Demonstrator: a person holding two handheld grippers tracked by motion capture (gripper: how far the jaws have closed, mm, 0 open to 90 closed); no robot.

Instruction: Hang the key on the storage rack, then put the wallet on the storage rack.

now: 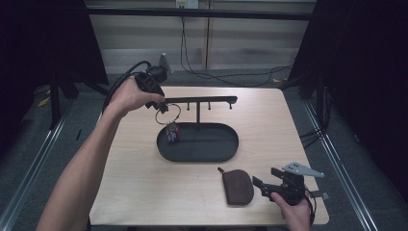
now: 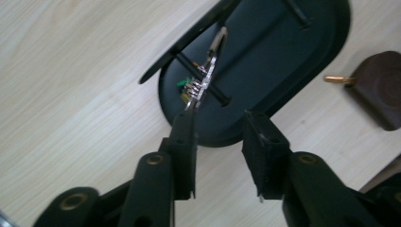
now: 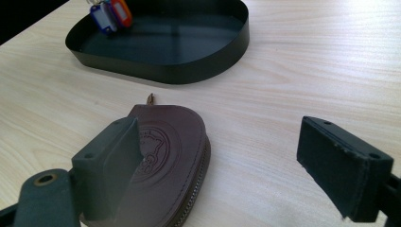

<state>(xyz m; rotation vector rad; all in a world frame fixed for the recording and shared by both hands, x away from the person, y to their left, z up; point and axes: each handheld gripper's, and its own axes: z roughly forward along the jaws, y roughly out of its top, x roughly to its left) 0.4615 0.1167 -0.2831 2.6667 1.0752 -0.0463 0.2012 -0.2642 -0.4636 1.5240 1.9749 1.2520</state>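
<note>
A key ring (image 1: pixel 167 115) with coloured tags (image 1: pixel 172 133) hangs at the left end of the black hook bar (image 1: pixel 202 100), which stands over an oval black tray (image 1: pixel 202 159). My left gripper (image 1: pixel 162 104) sits right beside the ring. In the left gripper view, its jaws (image 2: pixel 220 120) are apart, the ring (image 2: pixel 203 80) lies just past the left fingertip, and no pad presses on it. My right gripper (image 1: pixel 263 181) rests open near the table's front edge. Its left jaw hangs over a brown leather pouch (image 3: pixel 165 156), which lies flat on the table.
The pouch (image 1: pixel 237 186) lies just in front of the tray, its zip pull pointing toward the tray wall (image 3: pixel 189 71). More pegs hang along the bar. Light wooden table (image 1: pixel 269 125); dark curtains stand at both sides, with cables on the floor behind.
</note>
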